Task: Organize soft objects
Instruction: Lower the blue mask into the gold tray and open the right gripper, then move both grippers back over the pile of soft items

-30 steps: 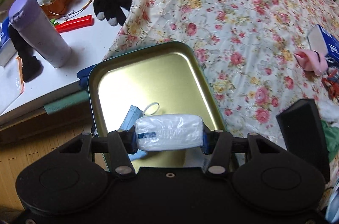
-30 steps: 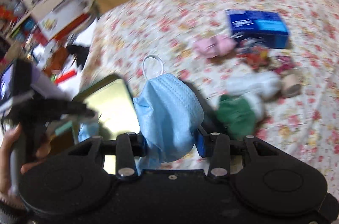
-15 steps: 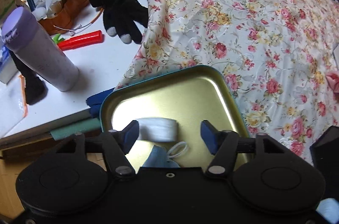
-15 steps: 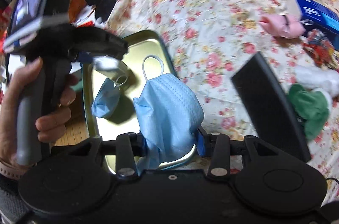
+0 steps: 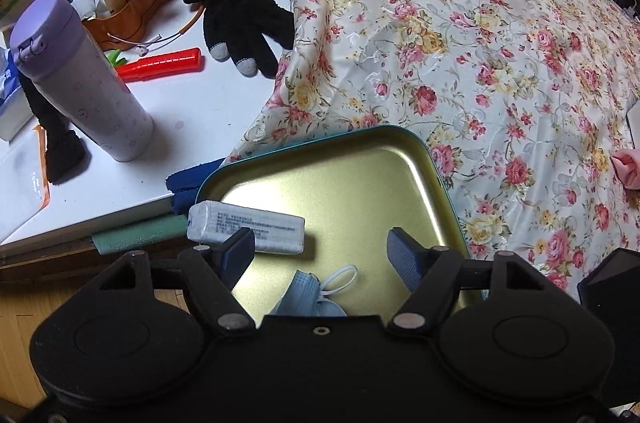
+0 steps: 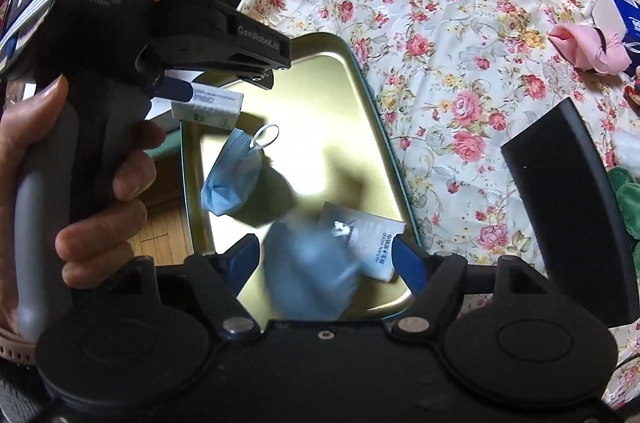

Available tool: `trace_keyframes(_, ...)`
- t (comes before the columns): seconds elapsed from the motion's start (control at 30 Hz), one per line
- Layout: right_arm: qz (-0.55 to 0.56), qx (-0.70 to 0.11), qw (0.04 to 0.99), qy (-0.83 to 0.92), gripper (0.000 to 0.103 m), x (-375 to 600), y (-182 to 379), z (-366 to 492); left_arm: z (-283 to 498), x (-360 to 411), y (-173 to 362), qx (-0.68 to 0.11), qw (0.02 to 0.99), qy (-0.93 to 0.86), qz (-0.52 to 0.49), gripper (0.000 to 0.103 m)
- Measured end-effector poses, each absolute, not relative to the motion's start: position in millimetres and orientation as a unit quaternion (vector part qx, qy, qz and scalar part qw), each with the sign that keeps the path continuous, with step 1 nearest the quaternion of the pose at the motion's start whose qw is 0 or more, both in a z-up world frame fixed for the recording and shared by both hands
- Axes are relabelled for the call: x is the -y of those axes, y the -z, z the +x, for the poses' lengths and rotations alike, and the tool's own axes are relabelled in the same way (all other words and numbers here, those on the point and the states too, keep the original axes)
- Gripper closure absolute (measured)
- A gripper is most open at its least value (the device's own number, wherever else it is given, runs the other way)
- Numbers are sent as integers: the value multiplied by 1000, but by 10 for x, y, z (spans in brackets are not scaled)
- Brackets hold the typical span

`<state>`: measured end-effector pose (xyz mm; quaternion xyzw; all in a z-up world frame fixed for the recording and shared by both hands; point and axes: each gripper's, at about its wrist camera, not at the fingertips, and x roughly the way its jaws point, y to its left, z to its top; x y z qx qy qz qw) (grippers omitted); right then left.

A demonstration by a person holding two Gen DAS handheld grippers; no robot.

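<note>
A gold-lined tin tray (image 5: 352, 183) with a teal rim is sitting at the edge of a floral bedspread (image 5: 480, 43), beside a cluttered white table (image 5: 192, 103), as a person works two handheld grippers over it. The left gripper (image 5: 320, 251) is pointing steeply down with its jaws opening and nothing pinched between them; a white tissue pack (image 5: 244, 225) is lying in the tray's near-left corner, its long axis running roughly across the left wrist view, from the rim at left toward the tray's middle, printed side up, with its near edge hidden behind the left pad. A folded blue face mask (image 6: 232, 179) is lying in the tray just below the pack, its white ear loop pointing up toward it. The right gripper (image 6: 324, 263) is also opening: a second blue mask (image 6: 308, 271), blurred, is sitting between its pads, apparently clear of both, over the tray's near end, partly covering a flat white wipe sachet (image 6: 372, 243) whose long axis is tilting from upper left to lower right. A hand (image 6: 80, 191) is wrapping the left gripper's grey handle. On the bedspread, a pink cloth (image 6: 588, 47) is lying against a blue box (image 6: 616, 11), well apart from the tray. A lilac flask (image 5: 80, 79) is standing upright on the table, near a black glove (image 5: 240, 19)
</note>
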<state>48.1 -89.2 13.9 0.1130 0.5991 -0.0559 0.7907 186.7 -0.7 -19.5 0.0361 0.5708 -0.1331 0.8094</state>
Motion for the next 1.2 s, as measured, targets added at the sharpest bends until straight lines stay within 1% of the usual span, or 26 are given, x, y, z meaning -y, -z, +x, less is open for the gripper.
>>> trace_keyframes(0.37,107,-595,793,69,31,923,-227,393,1850,38,227,-577,805,136,39,34)
trace_keyframes(0.57,99,-589,798,76,31,923,-277,357,1802,67,202,-563,814,129,59,34)
trace_keyframes(1.2,119,-589,792,106,31,1128,-430,66,1687,126,356,-586,796,132,79,33)
